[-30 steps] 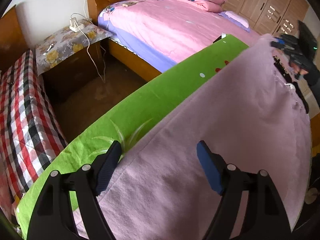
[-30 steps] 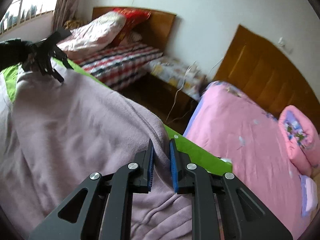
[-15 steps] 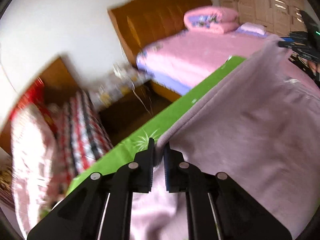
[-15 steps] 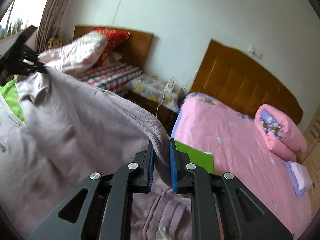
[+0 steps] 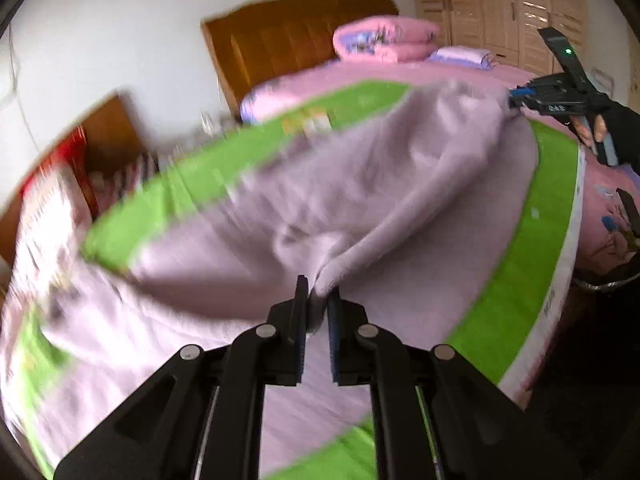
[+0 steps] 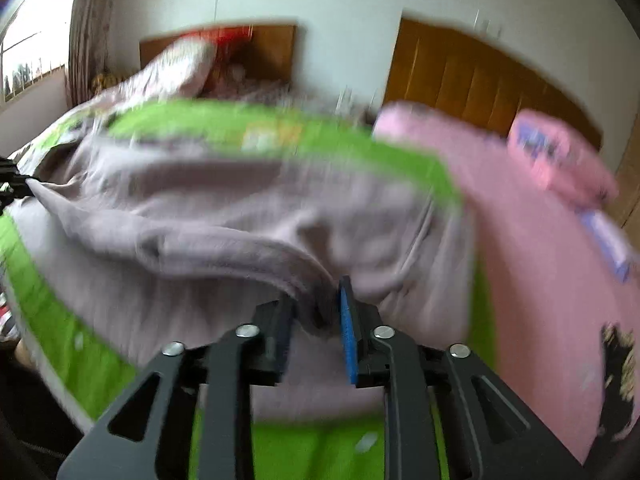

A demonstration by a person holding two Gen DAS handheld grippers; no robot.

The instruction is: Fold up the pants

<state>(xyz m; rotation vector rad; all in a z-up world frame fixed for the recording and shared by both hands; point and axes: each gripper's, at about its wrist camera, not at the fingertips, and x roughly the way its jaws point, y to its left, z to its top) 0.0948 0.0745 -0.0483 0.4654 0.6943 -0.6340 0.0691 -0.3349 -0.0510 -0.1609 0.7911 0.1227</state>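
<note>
The lilac fleece pants (image 5: pixel 360 184) lie spread over a green cloth (image 5: pixel 516 264). My left gripper (image 5: pixel 318 300) is shut on a fold of the pants' edge and holds it lifted above the rest. My right gripper (image 6: pixel 316 312) is shut on another bunched fold of the pants (image 6: pixel 224 216). In the left wrist view the right gripper (image 5: pixel 516 96) shows at the far right end of the raised edge. In the right wrist view the left gripper (image 6: pixel 12 188) shows at the far left edge. Both views are motion-blurred.
A pink bed (image 5: pixel 320 80) with a wooden headboard (image 5: pixel 288 36) and a rolled pink quilt (image 5: pixel 384 40) stands behind. A second bed with a red and white pillow (image 6: pixel 188 60) stands at the left. Wardrobes (image 5: pixel 500 4) are at the back right.
Both grippers have swung the held edge of the pants up and over toward the near side. The left gripper, open a second ago, has closed on the fabric. The green cloth's near side now shows.
</note>
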